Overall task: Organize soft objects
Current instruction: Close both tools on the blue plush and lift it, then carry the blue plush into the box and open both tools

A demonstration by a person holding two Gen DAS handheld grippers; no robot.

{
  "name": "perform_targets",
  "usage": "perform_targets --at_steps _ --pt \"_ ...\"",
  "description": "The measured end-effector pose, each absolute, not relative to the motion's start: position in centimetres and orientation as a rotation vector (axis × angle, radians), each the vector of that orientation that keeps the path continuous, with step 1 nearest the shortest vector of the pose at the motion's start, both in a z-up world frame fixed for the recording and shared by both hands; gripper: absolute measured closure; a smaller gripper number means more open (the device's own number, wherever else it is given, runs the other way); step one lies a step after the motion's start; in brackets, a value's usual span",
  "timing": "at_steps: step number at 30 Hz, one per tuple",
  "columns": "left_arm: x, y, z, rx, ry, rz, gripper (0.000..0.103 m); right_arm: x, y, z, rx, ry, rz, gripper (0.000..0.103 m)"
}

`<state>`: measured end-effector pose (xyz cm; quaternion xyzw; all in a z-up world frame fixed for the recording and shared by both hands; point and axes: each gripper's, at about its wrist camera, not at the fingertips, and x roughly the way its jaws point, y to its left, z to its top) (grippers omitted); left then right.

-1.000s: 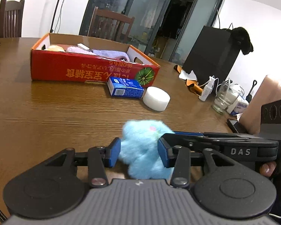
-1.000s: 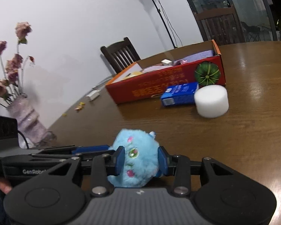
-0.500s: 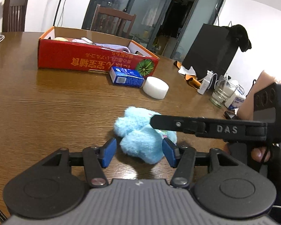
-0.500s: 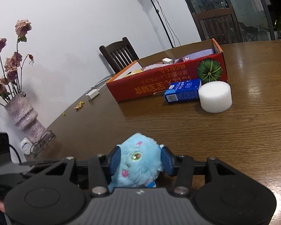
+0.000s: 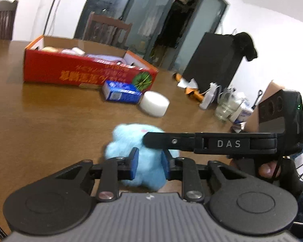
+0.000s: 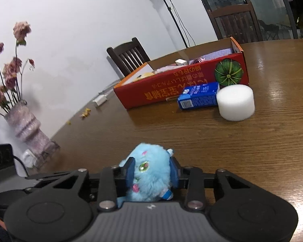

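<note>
Fingers (image 5: 133,162) of the left gripper (image 5: 149,164) are closing, pads pressed into the blue plush toy (image 5: 145,171) on the wooden table (image 5: 50,125). Right gripper (image 6: 151,171) likewise closing, clamping the same toy's head.

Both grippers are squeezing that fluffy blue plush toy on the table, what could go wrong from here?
1. The left gripper and right gripper are both closing on the fluffy blue plush toy; pulling apart could strain or tear it.
2. The fur is compressible, so either grip may slip when lifted.
3. The white foam cylinder and blue carton lie before the red cardboard box; a low carry could knock them.
</note>
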<state>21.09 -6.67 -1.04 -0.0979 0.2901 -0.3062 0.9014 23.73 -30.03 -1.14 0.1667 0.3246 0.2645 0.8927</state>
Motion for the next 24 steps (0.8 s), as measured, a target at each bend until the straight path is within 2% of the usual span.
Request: perform_targets --at_steps 4,6,7,13,16,18,24 --pt "22.2 -6.7 -0.7 -0.181 0.589 -0.638 0.078 24.6 -30.2 -1.2 0.341 0.664 0.543 0.071" --pt "22.6 -6.1 -0.5 -0.176 0.571 -0.622 0.064 24.8 -30.3 -1.4 0.338 0.662 0.544 0.071" --pt "22.8 -5.8 -0.5 -0.165 0.568 -0.622 0.052 24.9 -30.4 -1.5 0.340 0.660 0.551 0.071" --pt "24.2 -6.5 -1.2 -0.146 0.615 -0.628 0.045 25.6 -30.7 -2.0 0.350 0.656 0.555 0.068" --pt "24.4 -7.0 -1.4 -0.128 0.653 -0.670 0.029 25.9 -31.2 -2.2 0.377 0.666 0.566 0.066" --pt "24.5 -7.5 -1.7 -0.110 0.692 -0.662 0.029 26.0 -31.3 -2.4 0.386 0.672 0.569 0.065" --pt "24.4 -7.7 -1.5 -0.141 0.665 -0.637 0.041 26.0 -31.5 -2.5 0.418 0.671 0.564 0.068"
